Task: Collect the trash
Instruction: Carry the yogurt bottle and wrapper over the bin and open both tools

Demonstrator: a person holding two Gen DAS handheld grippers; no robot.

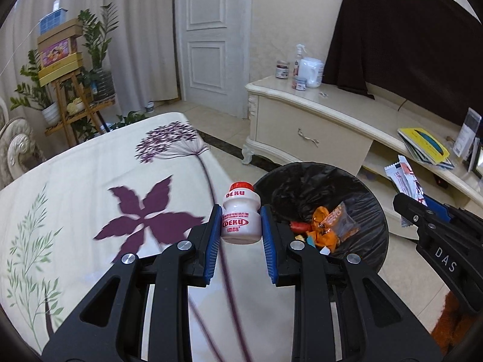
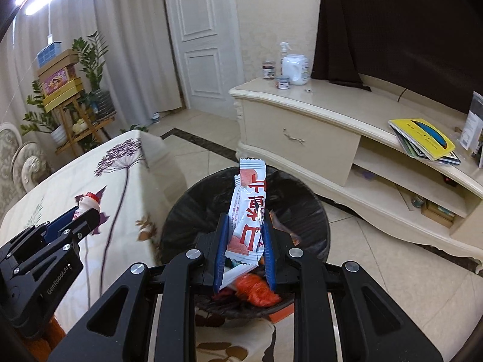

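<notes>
Left hand-held gripper (image 1: 241, 226) up close: its blue pads are clamped on either side of a small white drink bottle (image 1: 241, 217) with a red cap, held upright above the edge of the flower-patterned table (image 1: 90, 181). Right hand-held gripper (image 2: 244, 241) is closed too, pinching a white and red snack wrapper (image 2: 249, 208) that sticks up between its pads, right over the bin. Just beyond both, the round trash bin (image 1: 371, 211) with its black liner sits on the floor beside the table; orange wrappers (image 1: 327, 223) and other scraps lie inside. From the left view, the right hand-held gripper hangs at the bin's far side, wrapper poking out. Further back, a cream TV cabinet (image 1: 308, 120) carries jars and a spray bottle (image 1: 299, 60), with a yellow book (image 1: 422, 141) on top. Behind that, a white door (image 1: 208, 30) and a wooden plant stand (image 1: 72, 111) by the curtains.
</notes>
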